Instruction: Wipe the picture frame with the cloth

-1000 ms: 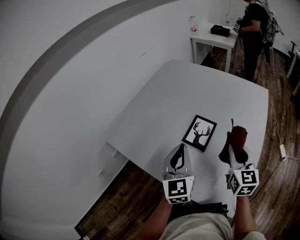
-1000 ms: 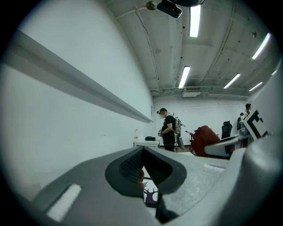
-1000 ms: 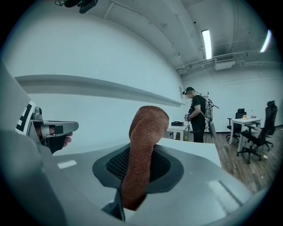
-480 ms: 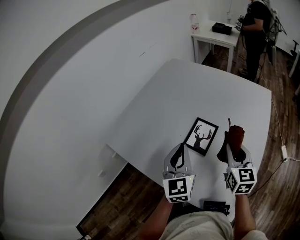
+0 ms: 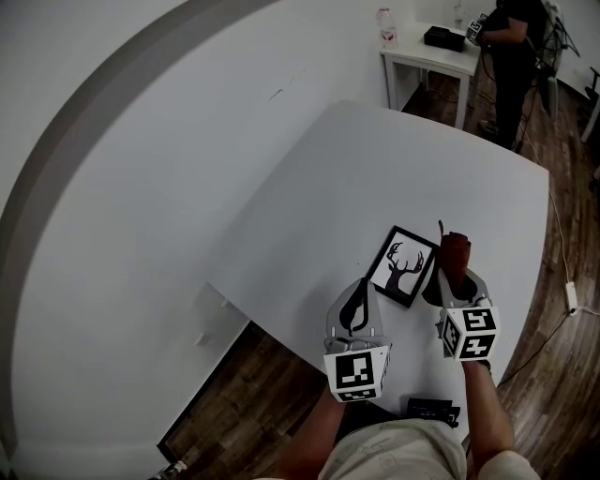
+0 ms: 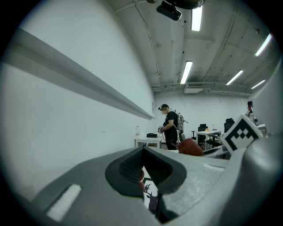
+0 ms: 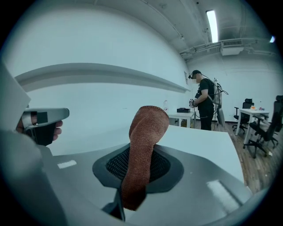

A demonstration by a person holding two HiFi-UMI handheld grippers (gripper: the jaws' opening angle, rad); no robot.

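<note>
The picture frame, black-edged with a deer silhouette, lies flat near the front edge of the white table. My right gripper is shut on the reddish-brown cloth, which sticks out past the jaws and hangs just at the frame's right edge. In the right gripper view the cloth rises between the closed jaws. My left gripper hovers shut and empty just in front of the frame's near corner. A strip of the frame shows through the jaw hollow in the left gripper view.
A person stands at the back right beside a small white table carrying a black box and a bottle. A power strip and its cable lie on the wooden floor. A black device sits by my waist.
My right gripper has carried the cloth left and forward, up to the frame's right edge. The left gripper has barely moved.
</note>
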